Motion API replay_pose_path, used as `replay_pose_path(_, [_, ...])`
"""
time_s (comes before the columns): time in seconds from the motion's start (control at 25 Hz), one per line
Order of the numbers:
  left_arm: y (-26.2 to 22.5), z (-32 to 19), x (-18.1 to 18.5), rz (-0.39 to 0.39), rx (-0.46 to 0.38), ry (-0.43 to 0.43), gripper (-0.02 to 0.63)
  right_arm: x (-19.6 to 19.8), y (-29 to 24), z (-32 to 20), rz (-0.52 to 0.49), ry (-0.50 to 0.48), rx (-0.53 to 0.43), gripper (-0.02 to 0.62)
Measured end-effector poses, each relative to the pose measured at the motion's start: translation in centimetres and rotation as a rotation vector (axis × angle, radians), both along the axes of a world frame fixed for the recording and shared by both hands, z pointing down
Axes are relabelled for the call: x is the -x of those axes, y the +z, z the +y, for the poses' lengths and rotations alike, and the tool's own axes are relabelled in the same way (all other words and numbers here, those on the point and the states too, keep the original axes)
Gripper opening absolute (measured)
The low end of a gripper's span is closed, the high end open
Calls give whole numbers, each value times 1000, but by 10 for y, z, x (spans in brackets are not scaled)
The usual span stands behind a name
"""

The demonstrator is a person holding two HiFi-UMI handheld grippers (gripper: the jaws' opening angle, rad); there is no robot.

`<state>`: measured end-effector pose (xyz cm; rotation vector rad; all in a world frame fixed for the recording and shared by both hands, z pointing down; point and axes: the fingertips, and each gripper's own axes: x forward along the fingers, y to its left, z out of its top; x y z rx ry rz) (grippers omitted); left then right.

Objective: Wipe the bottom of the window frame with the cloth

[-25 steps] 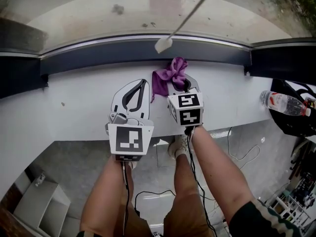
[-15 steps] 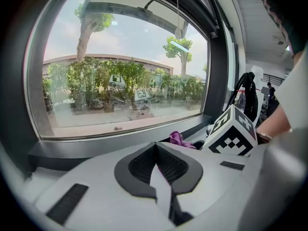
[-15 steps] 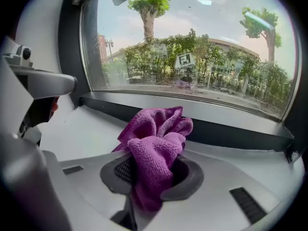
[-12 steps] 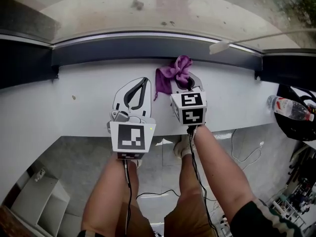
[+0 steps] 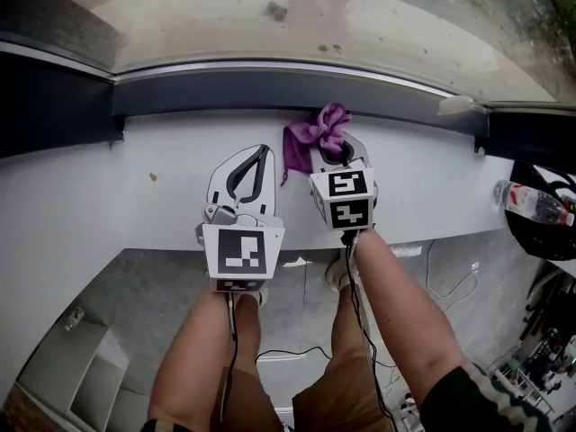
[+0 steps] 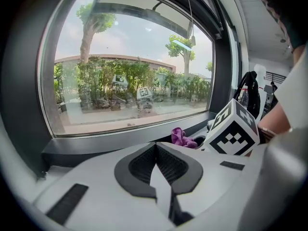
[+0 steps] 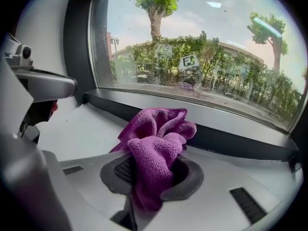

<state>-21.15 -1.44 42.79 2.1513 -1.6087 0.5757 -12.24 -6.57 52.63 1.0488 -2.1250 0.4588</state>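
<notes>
The left tool [image 5: 261, 154] is held over the white sill [image 5: 108, 196], its jaws closed together with nothing between them. Just beside it, the right tool [image 5: 331, 156] is clamped on the purple cloth [image 5: 315, 133], which is bunched up close to the dark bottom of the window frame [image 5: 225, 93]. Whether the cloth touches the frame cannot be told.

Bright daylight comes through the window [image 6: 130, 71] ahead of your left gripper [image 5: 263, 149] and right gripper [image 5: 335, 155], lighting the white sill [image 5: 135, 205] evenly with soft shadows. Both gripper views bow and darken at the rims. The cloth [image 7: 154, 148] in the right jaws looks sharp, and the window carries faint reflections.
</notes>
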Motion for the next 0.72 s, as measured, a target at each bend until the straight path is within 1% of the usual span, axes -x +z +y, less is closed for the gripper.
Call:
replay_pose_path(0.16, [2, 2, 21, 5, 1, -24, 8, 21, 1, 5, -1, -8, 1, 112])
replay_pose_path(0.32, [3, 7, 41, -13, 7, -46, 8, 40, 4, 12, 3, -29, 8, 112])
replay_pose_path(0.48, [10, 17, 61, -15, 16, -69, 8, 42, 3, 12, 30, -8, -10, 112])
replay_pose_path(0.72, [14, 29, 84, -8, 26, -101, 9, 42, -1, 9, 40, 47, -29, 112])
